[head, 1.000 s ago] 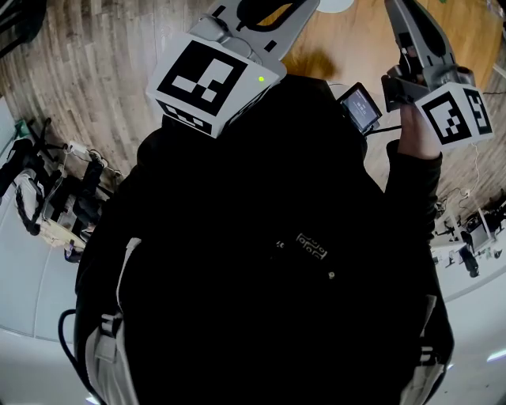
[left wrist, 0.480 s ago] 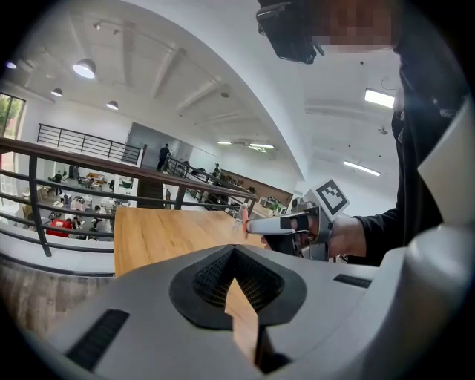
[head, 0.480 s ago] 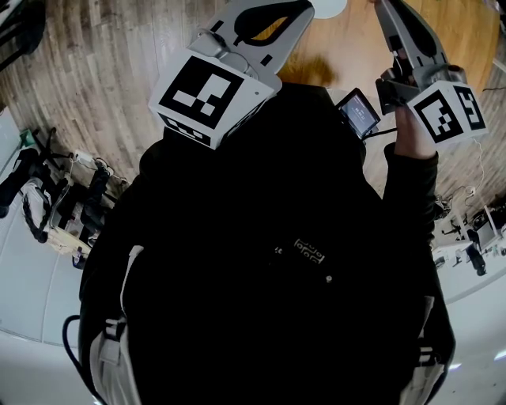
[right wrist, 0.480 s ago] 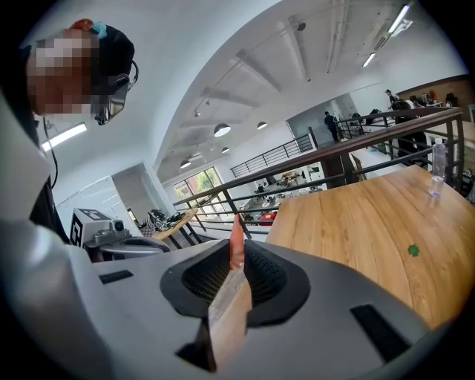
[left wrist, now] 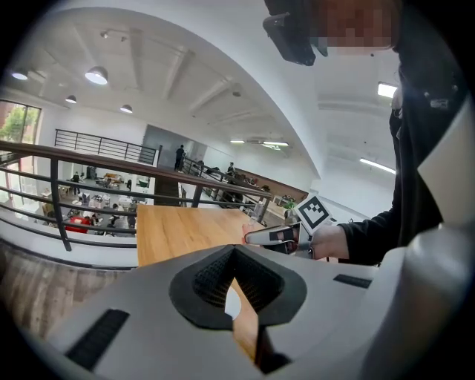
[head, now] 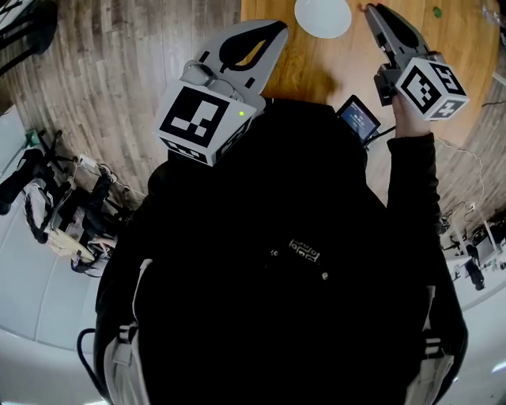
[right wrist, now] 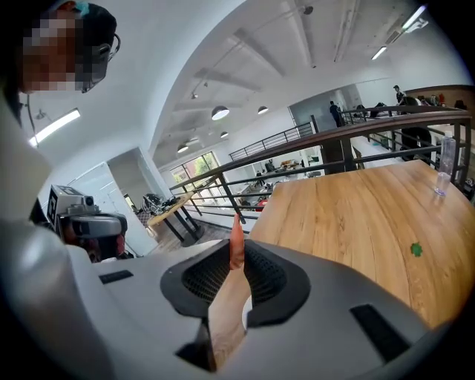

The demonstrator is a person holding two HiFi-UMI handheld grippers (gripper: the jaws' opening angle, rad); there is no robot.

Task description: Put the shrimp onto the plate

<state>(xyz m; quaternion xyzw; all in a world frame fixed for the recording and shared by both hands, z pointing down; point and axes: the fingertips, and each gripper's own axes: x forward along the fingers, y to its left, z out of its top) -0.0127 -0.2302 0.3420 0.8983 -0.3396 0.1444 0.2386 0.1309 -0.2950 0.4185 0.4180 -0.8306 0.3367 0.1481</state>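
Over table (head: pixel 316 59) edge, right gripper (head: pixel 372 9) clamped on shrimp (right wrist: pixel 236 241) beside plate (head: pixel 322 16), left gripper (head: pixel 280 28) closed, empty.

A black jacket (head: pixel 277 316) with a small white chest logo (head: pixel 304 251) and pale grey straps (head: pixel 130 364) covers the person, whose left gripper (head: pixel 277 32) and right gripper (head: pixel 371 11) are pale grey with black ribbed pads (left wrist: pixel 211 278) and black-and-white marker cubes (head: pixel 431 85).
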